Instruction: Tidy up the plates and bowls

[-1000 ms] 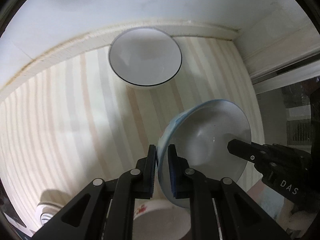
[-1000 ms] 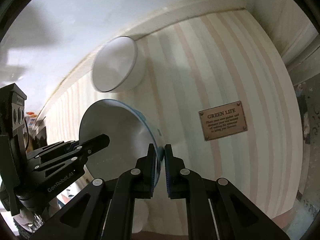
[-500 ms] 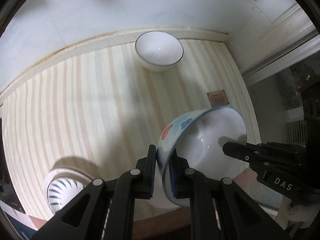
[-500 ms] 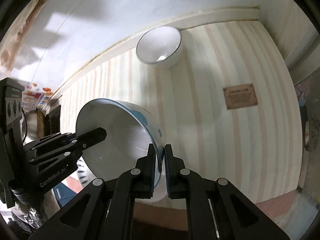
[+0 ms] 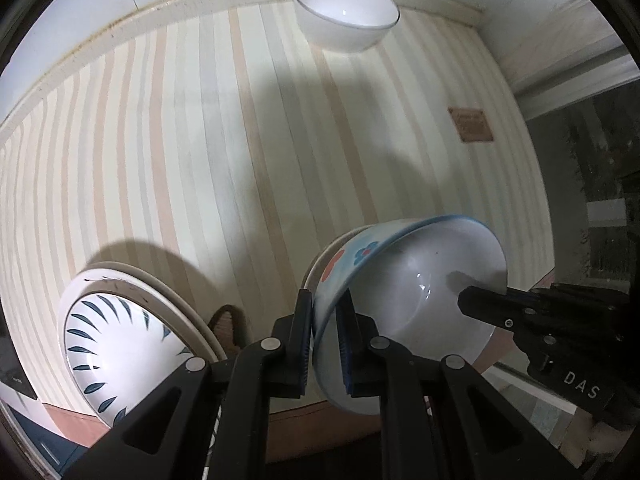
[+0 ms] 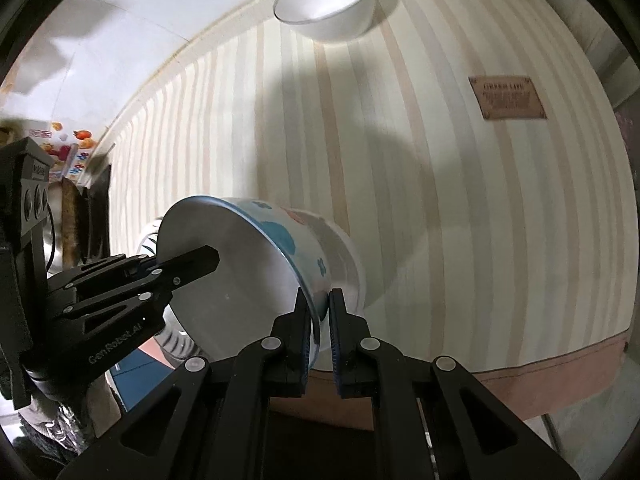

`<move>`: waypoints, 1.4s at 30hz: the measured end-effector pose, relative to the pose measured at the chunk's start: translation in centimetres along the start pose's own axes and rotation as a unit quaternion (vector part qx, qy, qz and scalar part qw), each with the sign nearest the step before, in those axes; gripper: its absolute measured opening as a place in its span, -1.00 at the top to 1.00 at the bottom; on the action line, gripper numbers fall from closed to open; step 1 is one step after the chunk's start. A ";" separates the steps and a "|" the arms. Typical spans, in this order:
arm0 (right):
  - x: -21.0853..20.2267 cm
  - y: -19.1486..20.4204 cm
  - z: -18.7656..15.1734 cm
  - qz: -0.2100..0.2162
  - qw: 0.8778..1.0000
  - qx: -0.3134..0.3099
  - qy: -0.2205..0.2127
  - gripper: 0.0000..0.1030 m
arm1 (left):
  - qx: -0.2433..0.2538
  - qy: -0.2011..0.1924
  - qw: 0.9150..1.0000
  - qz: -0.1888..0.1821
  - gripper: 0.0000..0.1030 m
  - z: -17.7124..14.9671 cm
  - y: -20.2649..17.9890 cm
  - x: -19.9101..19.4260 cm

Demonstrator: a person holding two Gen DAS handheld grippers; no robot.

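I hold a flowered bowl point(image 5: 412, 300) with a blue rim between both grippers, tilted, low over the striped table's near edge. My left gripper point(image 5: 325, 320) is shut on its left rim. My right gripper point(image 6: 320, 312) is shut on its right rim, where the bowl point(image 6: 248, 264) also shows. A white bowl or plate rim point(image 5: 320, 264) lies right under it. A plain white bowl point(image 5: 346, 20) stands at the far edge by the wall, also in the right wrist view point(image 6: 326, 4). A plate with blue leaf marks point(image 5: 120, 336) lies near left on a cream plate.
The striped tablecloth point(image 5: 200, 160) covers the table. A brown label point(image 6: 507, 98) is fixed to it at the right. The wall and a corner trim bound the far side. The table's pink front edge point(image 6: 560, 364) is close below.
Both grippers have pulled back toward the near edge with the flowered bowl. The white bowl now looks farther away, and the leaf-pattern plate has come into view at the near left.
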State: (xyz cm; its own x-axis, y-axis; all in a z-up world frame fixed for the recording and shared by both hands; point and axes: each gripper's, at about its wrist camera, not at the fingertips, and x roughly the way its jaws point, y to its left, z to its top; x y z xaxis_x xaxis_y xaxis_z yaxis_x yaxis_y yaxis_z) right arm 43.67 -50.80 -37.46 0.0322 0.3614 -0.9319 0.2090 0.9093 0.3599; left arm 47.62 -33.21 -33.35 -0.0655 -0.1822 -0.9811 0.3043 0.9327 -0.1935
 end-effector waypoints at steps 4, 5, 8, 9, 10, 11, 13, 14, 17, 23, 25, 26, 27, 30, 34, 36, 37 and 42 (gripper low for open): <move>0.9 -0.7 0.0 -0.006 1.000 0.007 0.009 0.80 | 0.005 0.009 1.000 0.007 0.81 0.3 -0.7 1.4; 1.0 -0.8 0.0 -0.006 1.000 0.009 0.010 0.80 | 0.007 0.010 1.000 0.008 0.81 0.2 -0.8 1.5; 1.4 -1.3 0.0 -0.006 1.000 0.012 0.015 0.80 | 0.012 0.013 1.000 0.016 0.81 0.2 -1.0 2.0; 1.4 -1.2 0.0 -0.006 1.000 0.012 0.016 0.80 | 0.014 0.014 1.000 0.019 0.80 0.2 -0.9 2.0; 1.5 -1.3 0.0 -0.006 1.000 0.013 0.017 0.80 | 0.016 0.016 1.000 0.022 0.80 0.2 -0.9 2.2; 1.6 -1.1 0.1 -0.006 1.000 0.013 0.017 0.80 | 0.017 0.017 0.999 0.024 0.80 0.2 -0.9 2.4; 1.5 -1.2 0.5 -0.006 1.000 0.012 0.019 0.80 | 0.020 0.016 0.999 0.030 0.80 0.2 -0.9 2.5; 1.6 -1.1 0.6 -0.005 1.000 0.013 0.021 0.80 | 0.022 0.015 0.999 0.034 0.80 0.2 -0.9 2.5; 1.7 -1.0 0.9 -0.003 1.000 0.014 0.025 0.80 | 0.027 0.015 0.999 0.039 0.80 0.2 -1.0 2.7; 2.0 -1.1 1.0 -0.002 0.999 0.015 0.033 0.80 | 0.040 0.012 0.997 0.057 0.80 0.3 -1.4 2.8; 2.2 -1.0 0.9 -0.002 0.999 0.015 0.035 0.80 | 0.043 0.011 0.997 0.062 0.80 0.3 -1.4 2.9; 2.3 -1.0 0.9 -0.001 0.999 0.016 0.038 0.80 | 0.043 0.011 0.997 0.063 0.80 0.3 -1.5 2.9; 2.4 -1.1 0.9 -0.001 0.999 0.016 0.040 0.80 | 0.043 0.010 0.997 0.065 0.80 0.3 -1.6 3.0; 2.4 -1.4 0.8 0.001 0.999 0.020 0.038 0.80 | 0.043 0.010 0.997 0.070 0.80 0.4 -1.5 3.2; 2.4 -1.5 0.7 0.009 0.999 0.026 0.039 0.80 | 0.045 0.011 0.996 0.070 0.80 0.5 -1.3 3.3; 2.5 -1.6 0.8 0.011 0.999 0.027 0.040 0.80 | 0.043 0.008 0.997 0.067 0.80 0.5 -1.0 3.0; 2.5 -1.7 0.7 0.013 0.999 0.030 0.041 0.80 | 0.040 0.004 0.997 0.065 0.80 0.5 -0.8 2.6; 1.4 -2.6 1.4 0.038 0.998 0.046 0.034 0.80 | 0.025 -0.022 0.998 0.049 0.80 0.9 0.4 -0.4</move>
State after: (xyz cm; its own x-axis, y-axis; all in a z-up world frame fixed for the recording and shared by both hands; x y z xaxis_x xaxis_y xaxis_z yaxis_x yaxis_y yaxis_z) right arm 44.50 -52.96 -39.73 -0.0148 0.4450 -0.8954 0.2966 0.8571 0.4211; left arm 48.66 -33.10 -33.01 0.0082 -0.1053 -0.9944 0.3553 0.9299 -0.0955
